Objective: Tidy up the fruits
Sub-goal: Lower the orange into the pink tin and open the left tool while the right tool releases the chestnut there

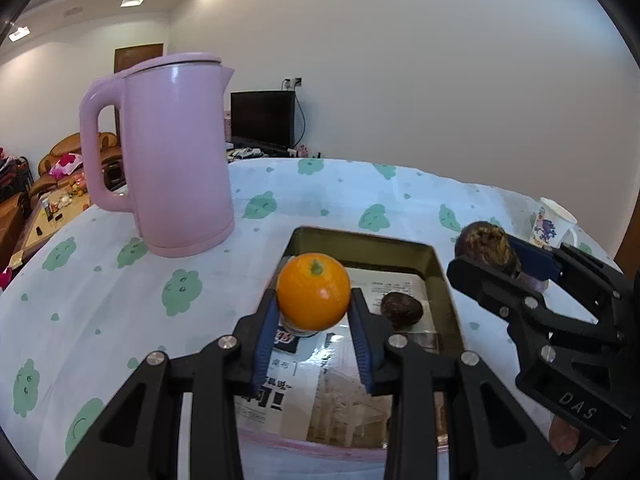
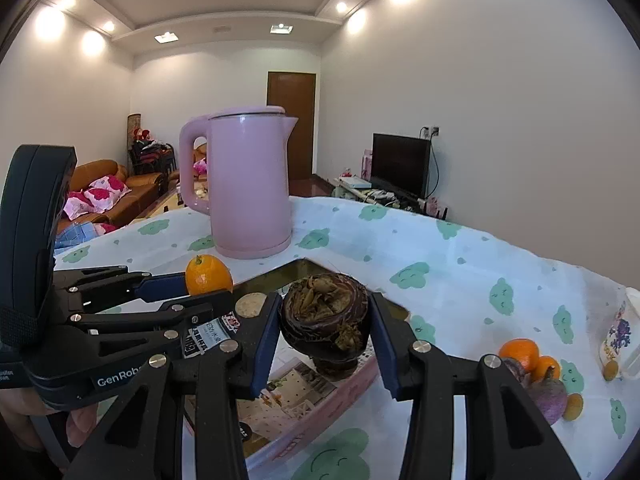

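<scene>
Over the gold-rimmed tray (image 1: 438, 276) on the cloud-print tablecloth (image 1: 100, 280), I hold both grippers side by side. My left gripper (image 1: 314, 304) is clamped on an orange (image 1: 313, 290): the fruit sits at the very tips, blue pads (image 1: 267, 330) pressing its left and right flanks, stem end facing up and away from me. It hangs above the near-left part of the tray, clear of the printed liner beneath.

My right gripper (image 2: 326, 320) is clamped on a dark mangosteen (image 2: 325, 322), likewise gripped between the fingertips, its dried calyx turned toward the camera. It is to the right of the orange, above the tray's right side.

One dark fruit (image 1: 401, 309) already lies inside the tray, on the liner, beyond my left fingertips and slightly right.

Far left on the table stands a pink kettle (image 1: 172, 152). Near right, loose oranges (image 2: 520, 354) and a purple mangosteen (image 2: 550, 396) rest on the cloth beside a printed mug (image 2: 620, 332).
</scene>
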`<control>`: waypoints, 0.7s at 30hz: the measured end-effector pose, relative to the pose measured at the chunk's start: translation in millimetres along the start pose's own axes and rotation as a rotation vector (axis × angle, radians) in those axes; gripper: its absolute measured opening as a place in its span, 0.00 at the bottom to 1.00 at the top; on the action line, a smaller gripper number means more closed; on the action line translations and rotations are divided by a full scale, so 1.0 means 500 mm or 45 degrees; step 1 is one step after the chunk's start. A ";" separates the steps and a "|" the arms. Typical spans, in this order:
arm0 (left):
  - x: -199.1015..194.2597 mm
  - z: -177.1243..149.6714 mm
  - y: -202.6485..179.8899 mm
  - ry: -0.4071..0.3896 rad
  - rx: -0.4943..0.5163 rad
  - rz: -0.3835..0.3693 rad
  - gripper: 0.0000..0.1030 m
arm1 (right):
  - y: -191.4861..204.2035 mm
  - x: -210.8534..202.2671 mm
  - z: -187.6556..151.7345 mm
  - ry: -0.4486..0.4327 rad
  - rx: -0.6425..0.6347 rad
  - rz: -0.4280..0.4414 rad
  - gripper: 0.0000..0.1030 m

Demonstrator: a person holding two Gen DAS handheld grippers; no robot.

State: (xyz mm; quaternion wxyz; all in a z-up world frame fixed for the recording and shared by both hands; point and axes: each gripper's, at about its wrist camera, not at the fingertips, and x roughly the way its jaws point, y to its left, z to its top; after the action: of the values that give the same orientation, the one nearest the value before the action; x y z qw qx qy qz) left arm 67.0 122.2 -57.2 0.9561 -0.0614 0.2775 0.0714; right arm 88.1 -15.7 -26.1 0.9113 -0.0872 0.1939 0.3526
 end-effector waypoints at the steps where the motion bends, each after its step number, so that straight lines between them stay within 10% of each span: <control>1: 0.001 -0.001 0.003 0.006 -0.001 0.003 0.35 | 0.002 0.005 0.000 0.011 -0.004 0.006 0.44; 21: 0.030 -0.017 0.013 0.108 0.019 0.012 0.35 | 0.022 0.054 -0.021 0.157 -0.037 0.060 0.44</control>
State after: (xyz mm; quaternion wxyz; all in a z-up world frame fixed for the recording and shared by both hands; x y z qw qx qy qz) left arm 74.2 128.7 -72.8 0.9435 -0.0560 0.3187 0.0712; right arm 95.9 5.8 -47.2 0.8877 -0.1174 0.2467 0.3705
